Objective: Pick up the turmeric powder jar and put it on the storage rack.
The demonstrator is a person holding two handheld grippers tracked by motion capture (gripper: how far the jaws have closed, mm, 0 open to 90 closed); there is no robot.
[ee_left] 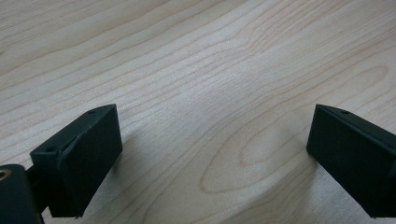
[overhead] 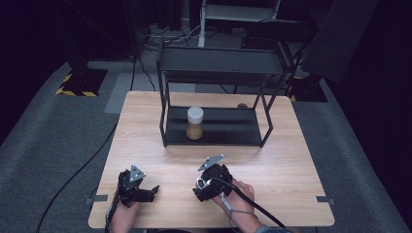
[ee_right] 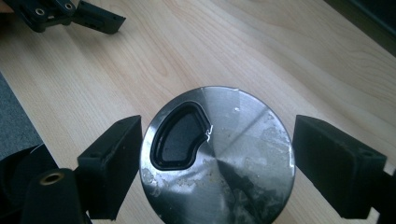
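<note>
- Nearest us, our left gripper (overhead: pixel 145 192) rests low over the table (overhead: pixel 291 160) with its jaws spread wide, only bare wood between them.
- Our right gripper (ee_right: pixel 217 163) straddles a round metal lid (ee_right: pixel 219 156); jaws apart, the left one close against the rim, the right one clear.
- Farther back, a white-capped jar (overhead: pixel 195 123) stands upright on the black rack's (overhead: pixel 218 65) lower shelf.

Finding no readable text, label, brand or number anywhere; showing only yellow-and-black hazard striping (overhead: pixel 73 91) along the edge of a floor plate, and bearing no lettering on the jar (overhead: pixel 195 123).
</note>
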